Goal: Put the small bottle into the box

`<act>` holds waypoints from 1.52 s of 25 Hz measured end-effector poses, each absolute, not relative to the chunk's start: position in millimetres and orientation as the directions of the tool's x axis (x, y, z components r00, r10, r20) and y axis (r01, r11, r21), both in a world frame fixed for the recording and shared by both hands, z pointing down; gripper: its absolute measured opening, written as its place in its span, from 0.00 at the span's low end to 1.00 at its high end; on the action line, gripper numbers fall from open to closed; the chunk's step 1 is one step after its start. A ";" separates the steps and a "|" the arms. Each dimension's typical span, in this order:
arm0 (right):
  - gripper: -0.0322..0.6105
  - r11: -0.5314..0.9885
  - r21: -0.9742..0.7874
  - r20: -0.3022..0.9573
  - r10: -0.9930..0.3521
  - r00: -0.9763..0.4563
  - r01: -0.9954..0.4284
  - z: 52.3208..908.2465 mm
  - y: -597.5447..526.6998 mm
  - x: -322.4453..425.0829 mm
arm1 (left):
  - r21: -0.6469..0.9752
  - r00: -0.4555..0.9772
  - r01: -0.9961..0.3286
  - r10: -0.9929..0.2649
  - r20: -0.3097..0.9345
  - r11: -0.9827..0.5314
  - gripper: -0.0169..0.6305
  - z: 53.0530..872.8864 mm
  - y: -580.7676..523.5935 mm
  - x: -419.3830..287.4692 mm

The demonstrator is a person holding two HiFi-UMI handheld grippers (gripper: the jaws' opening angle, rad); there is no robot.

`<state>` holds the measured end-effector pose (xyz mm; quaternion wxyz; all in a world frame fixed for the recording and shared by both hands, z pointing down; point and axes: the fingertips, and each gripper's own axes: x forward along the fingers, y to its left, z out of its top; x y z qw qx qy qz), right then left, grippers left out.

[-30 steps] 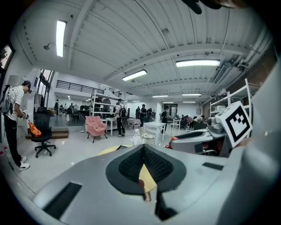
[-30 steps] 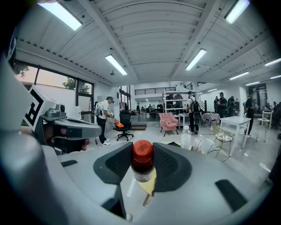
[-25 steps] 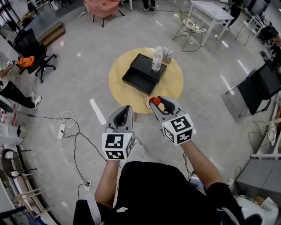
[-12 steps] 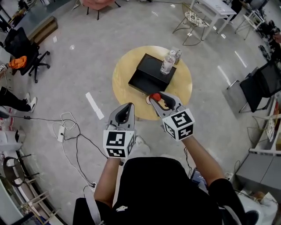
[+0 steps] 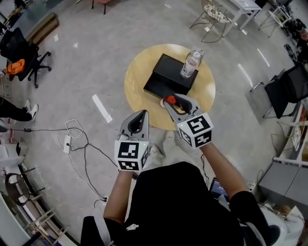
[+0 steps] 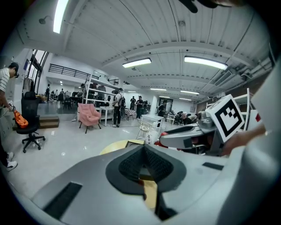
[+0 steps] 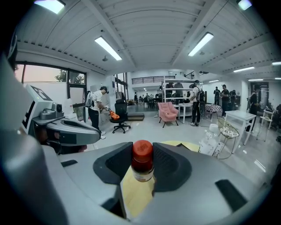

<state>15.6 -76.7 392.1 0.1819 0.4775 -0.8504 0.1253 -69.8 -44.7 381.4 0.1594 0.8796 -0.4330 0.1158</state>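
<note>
A small bottle (image 7: 142,161) with a red cap (image 5: 170,99) stands upright between the pads of my right gripper (image 5: 173,102), which is shut on it above the near edge of the round yellow table (image 5: 136,81). On the table lies an open black box (image 5: 171,77), a short way beyond the bottle. A clear water bottle (image 5: 190,64) stands at the box's far right corner. My left gripper (image 5: 142,114) hangs over the floor just short of the table, to the left of the right one, shut with nothing in it (image 6: 143,154).
A black office chair (image 5: 21,45) with an orange item stands at far left. Cables and a power strip (image 5: 72,139) lie on the floor to the left. A white tape strip (image 5: 101,108) marks the floor. Black chairs (image 5: 284,89) stand at right, a wire chair (image 5: 211,10) behind the table.
The table has drawn nearer in the head view, and both grippers have come forward with it. The right gripper still holds the small bottle, now over the table's near edge.
</note>
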 end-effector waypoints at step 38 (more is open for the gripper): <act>0.26 0.601 -0.109 0.625 -0.578 -0.525 -0.791 558.0 -257.9 23.9 | 0.248 0.490 -0.869 -0.674 0.553 -0.429 0.04 523.5 -210.3 -40.3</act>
